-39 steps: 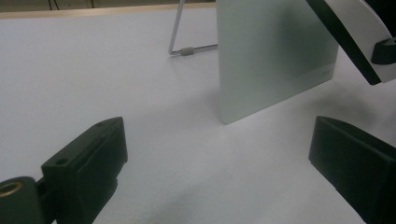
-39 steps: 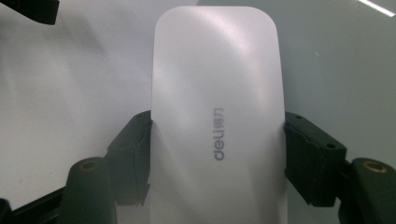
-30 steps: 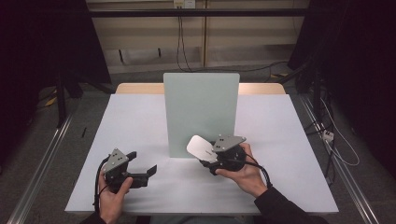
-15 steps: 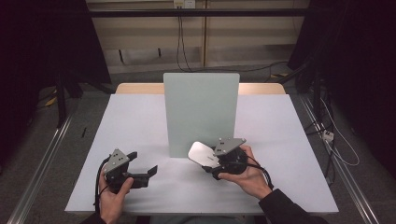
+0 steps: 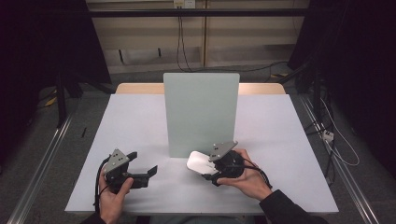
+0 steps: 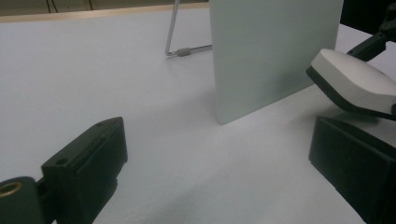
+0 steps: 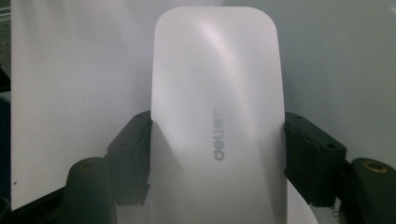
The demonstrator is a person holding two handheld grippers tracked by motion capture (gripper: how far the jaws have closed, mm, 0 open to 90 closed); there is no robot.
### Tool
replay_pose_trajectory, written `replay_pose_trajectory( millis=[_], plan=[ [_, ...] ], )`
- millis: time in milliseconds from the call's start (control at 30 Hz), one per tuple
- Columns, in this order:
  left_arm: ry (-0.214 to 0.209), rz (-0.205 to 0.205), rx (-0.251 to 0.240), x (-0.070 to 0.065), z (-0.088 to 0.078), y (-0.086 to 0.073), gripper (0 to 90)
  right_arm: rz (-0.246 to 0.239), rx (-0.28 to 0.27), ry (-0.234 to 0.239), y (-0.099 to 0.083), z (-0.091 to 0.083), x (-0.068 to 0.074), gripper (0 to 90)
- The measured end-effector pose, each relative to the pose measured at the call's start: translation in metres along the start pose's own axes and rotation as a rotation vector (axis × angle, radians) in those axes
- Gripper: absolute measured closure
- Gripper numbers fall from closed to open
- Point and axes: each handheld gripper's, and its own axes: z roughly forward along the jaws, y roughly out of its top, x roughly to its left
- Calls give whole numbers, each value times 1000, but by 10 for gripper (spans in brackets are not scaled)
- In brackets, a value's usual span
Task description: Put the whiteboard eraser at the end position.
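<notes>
My right gripper (image 5: 205, 168) is shut on a flat white mouse (image 5: 200, 162) with a dark underside, held just above the table in front of the upright pale green board (image 5: 201, 112). In the right gripper view the mouse (image 7: 217, 121) sits between both black jaws, its faint grey logo facing up. My left gripper (image 5: 148, 173) rests low at the front left, open, with nothing between its jaws. From the left gripper view the mouse (image 6: 355, 84) hangs at the right beside the board (image 6: 273, 51).
The board stands on a wire stand (image 6: 180, 49) in the middle of the white table (image 5: 130, 126). Dark floor, rails and cables surround the table. A wooden edge (image 5: 137, 87) runs along the table's far side.
My right gripper has carried the mouse slightly toward me and to the left, lower over the table. The left gripper has stayed put.
</notes>
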Motion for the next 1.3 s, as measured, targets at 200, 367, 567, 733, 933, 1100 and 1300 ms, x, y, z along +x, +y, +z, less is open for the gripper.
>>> replay_pose_trajectory(
  millis=[200,367,567,733,933,1100,1300],
  plan=[
    [-1,0,1,0,0,0,43,-14,38,35,0,7,3,315],
    [0,0,1,0,0,0,43,-23,68,59,-1,13,5,315],
    [0,-1,3,1,0,0,43,-23,73,66,-2,17,5,315],
    [-2,-1,3,0,1,0,43,-29,75,71,-2,20,5,314],
    [0,-1,2,1,0,0,43,-32,80,81,-3,24,6,314],
    [1,-9,-2,1,1,0,43,-18,77,85,-4,27,5,313],
    [2,-4,2,1,1,0,43,-2,67,89,-5,28,4,312]
  ],
)
